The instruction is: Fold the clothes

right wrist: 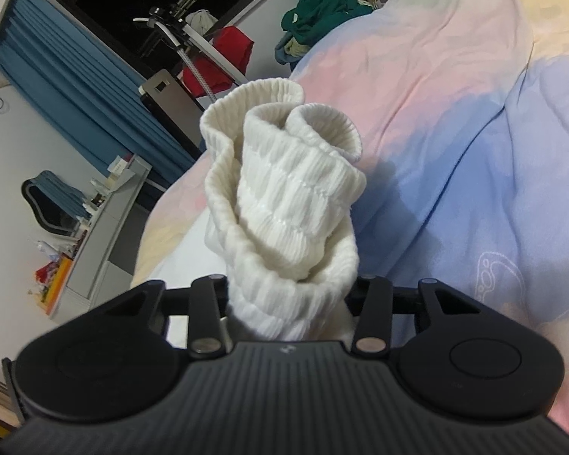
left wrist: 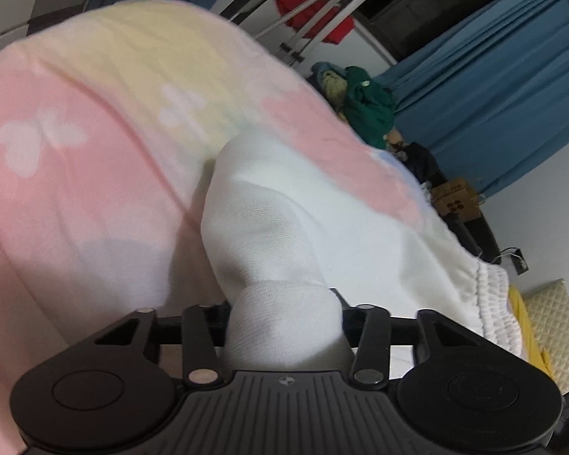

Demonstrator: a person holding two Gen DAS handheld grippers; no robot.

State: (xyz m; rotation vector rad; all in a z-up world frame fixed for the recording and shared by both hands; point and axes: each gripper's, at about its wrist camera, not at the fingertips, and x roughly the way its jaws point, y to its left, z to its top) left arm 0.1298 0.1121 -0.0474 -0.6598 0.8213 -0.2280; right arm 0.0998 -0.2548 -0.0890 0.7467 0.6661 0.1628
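White sock (right wrist: 284, 204) is pinched at both ends; right gripper (right wrist: 288, 303) is clamped on the ribbed cuff end, which stands up from the jaws through centre frame, cuff mouths flaring toward upper centre (looks like two cuffs nested, so probably a pair, can't be sure); left gripper (left wrist: 286, 322) is clamped on the smooth knit end of the sock (left wrist: 269, 227), cloth bunched between the jaws at lower centre and running up and right across the frame to a gathered ribbed edge at right; both sets of jaws are pressed onto fabric, fingertips hidden under it; sock is lifted above the pastel bedspread (right wrist: 455, 121), which fills the right side of the right wrist view and the left and top of the left wrist view; long axis runs gripper to gripper, so neither is nearer, each has one end; judgement: next move turns on bringing the two ends together along that axis; green clothes pile (right wrist: 322, 7) sits at upper centre, well apart.
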